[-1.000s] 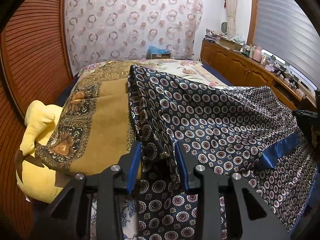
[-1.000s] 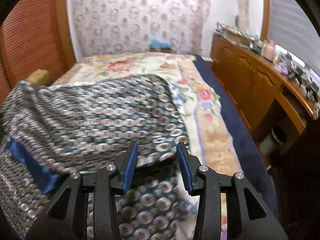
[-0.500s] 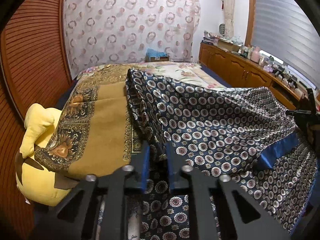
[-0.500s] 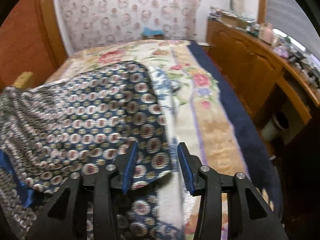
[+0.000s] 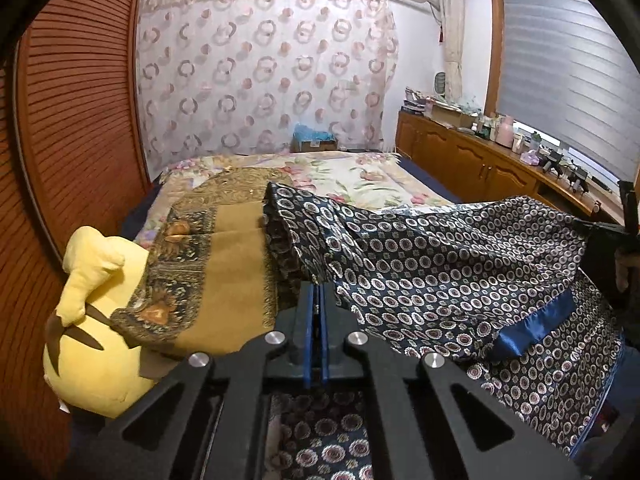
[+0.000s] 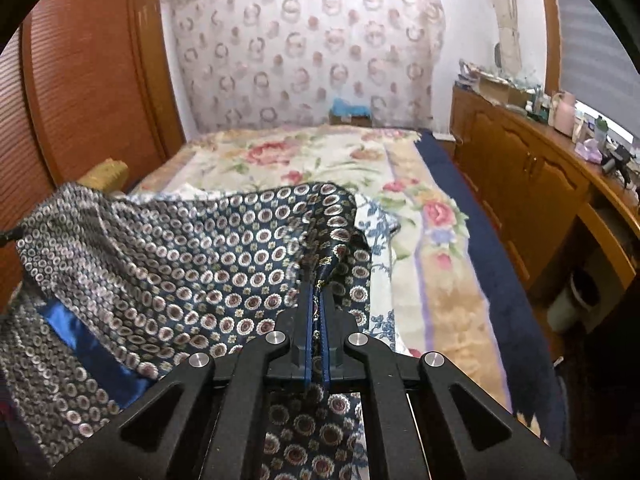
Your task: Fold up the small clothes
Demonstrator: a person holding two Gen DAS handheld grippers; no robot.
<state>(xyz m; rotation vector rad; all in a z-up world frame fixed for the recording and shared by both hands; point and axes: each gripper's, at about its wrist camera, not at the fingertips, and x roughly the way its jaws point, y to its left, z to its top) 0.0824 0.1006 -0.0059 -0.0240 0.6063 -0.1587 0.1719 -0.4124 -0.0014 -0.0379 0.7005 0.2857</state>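
Observation:
A navy garment with a circle pattern and a shiny blue band point(image 5: 440, 264) hangs stretched between both grippers above the bed. My left gripper point(image 5: 316, 292) is shut on its left edge. My right gripper point(image 6: 318, 292) is shut on its right edge, and the cloth point(image 6: 180, 260) drapes away to the left. The right gripper also shows at the far right of the left wrist view point(image 5: 616, 232). The lower part of the garment hangs below the fingers in both views.
A floral bed cover point(image 6: 320, 160) lies ahead. A gold patterned blanket point(image 5: 232, 256) and a yellow plush toy point(image 5: 92, 320) lie at the left. A wooden cabinet point(image 6: 532, 176) with clutter runs along the right. A louvred wooden wall point(image 5: 72, 140) is at the left.
Both grippers closed on the garment's edges and lifted it; the cloth now hangs taut between them, higher above the bed.

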